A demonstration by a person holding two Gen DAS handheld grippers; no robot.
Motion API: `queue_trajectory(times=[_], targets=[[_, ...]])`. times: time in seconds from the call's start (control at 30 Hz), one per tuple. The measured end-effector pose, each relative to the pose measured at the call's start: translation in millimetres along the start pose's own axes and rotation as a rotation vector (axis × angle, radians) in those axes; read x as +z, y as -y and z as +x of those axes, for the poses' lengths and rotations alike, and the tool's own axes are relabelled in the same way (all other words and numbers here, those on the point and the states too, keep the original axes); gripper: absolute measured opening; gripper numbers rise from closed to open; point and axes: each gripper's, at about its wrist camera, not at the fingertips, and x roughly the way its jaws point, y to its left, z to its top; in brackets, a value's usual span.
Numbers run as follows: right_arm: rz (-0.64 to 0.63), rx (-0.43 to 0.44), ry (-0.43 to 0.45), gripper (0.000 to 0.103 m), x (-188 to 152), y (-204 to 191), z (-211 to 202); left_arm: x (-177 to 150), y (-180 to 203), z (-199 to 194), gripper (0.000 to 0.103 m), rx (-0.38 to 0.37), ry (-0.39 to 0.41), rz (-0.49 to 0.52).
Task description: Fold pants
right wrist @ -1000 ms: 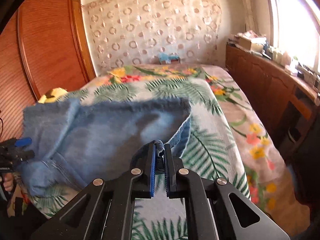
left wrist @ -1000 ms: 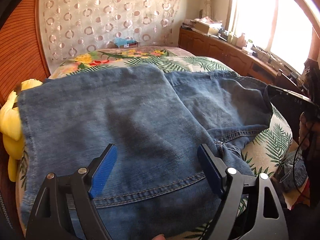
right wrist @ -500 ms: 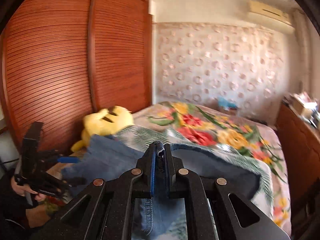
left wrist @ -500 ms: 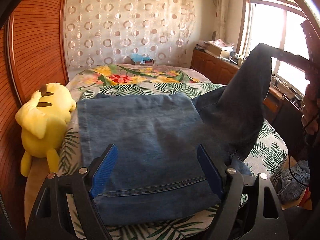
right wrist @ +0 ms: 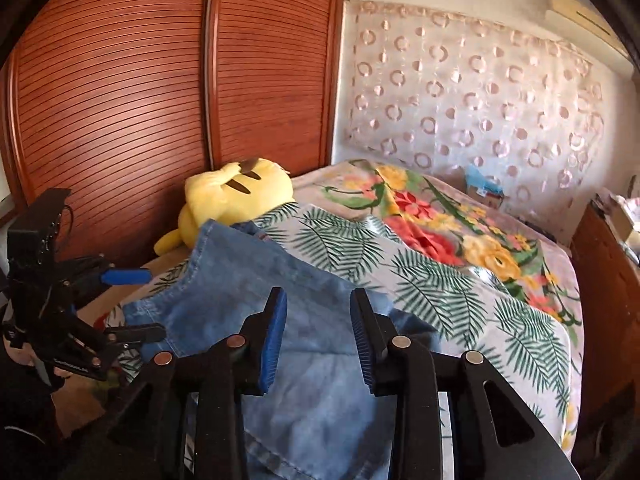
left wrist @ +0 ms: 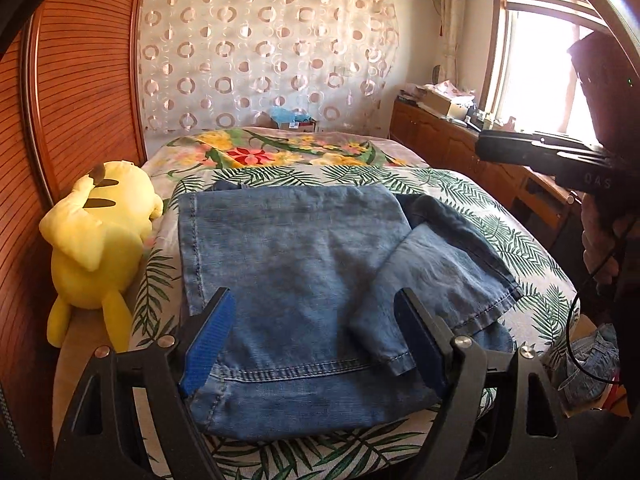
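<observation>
Both tongs gape, gripping nothing. Left wrist view: my left gripper (left wrist: 312, 340) hovers over the jeans (left wrist: 292, 264), which lie folded on the bed (left wrist: 500, 216), a leg flap doubled back across them; plush (left wrist: 96, 236) just left of the jeans. Right wrist view: right gripper (right wrist: 319, 340) released above the jeans (right wrist: 312, 400); plush (right wrist: 236, 196) beyond them.

The pants (left wrist: 288, 280) were faded matt denim, the toy (left wrist: 96, 240) soft plush, the wardrobe (right wrist: 160, 100) glossy slatted wood.
</observation>
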Motion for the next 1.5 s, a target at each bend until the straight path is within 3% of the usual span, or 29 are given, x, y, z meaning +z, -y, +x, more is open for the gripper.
queue_trajectory(times=[0.1, 0.5, 0.73, 0.83, 0.87, 0.97, 1.03, 1.1, 1.27, 1.5], targets=[[0.022, -0.021, -0.031, 0.036, 5.8, -14.2, 18.0, -2.5, 6.4, 4.3, 0.082, -0.017, -0.014, 0.011], [0.193, -0.074, -0.163, 0.046, -42.5, -5.6, 13.7, -18.3, 37.7, 23.3, 0.082, -0.079, -0.091, 0.065], [0.262, -0.065, -0.212, 0.048, -54.0, -6.5, 17.4, -31.4, 37.3, 37.9, 0.075, -0.096, -0.152, 0.046], [0.287, -0.053, -0.225, 0.048, -56.3, -9.5, 21.9, -35.7, 36.0, 41.5, 0.063, -0.101, -0.161, 0.029], [0.293, -0.050, -0.231, 0.048, -57.6, -10.0, 24.7, -36.3, 36.7, 40.4, 0.051, -0.103, -0.155, 0.031], [0.304, -0.029, -0.243, 0.047, -58.4, -10.2, 30.3, -36.9, 41.4, 36.5, 0.034, -0.133, -0.146, 0.040], [0.312, -0.002, -0.244, 0.033, -59.5, -9.8, 31.3, -36.5, 44.4, 33.8, 0.027, -0.141, -0.136, 0.042], [0.316, 0.029, -0.237, 0.009, -57.3, -9.0, 32.9, -34.9, 47.6, 30.5, 0.013, -0.146, -0.121, 0.048], [0.277, 0.026, -0.142, 0.002, -36.5, -6.5, 10.6, -23.8, 52.8, 12.3, 0.008, -0.153, -0.064, 0.055], [0.134, 0.016, 0.008, 0.002, 43.8, -18.1, -16.6, -3.9, 40.8, -28.3, 0.008, -0.129, 0.038, 0.042]])
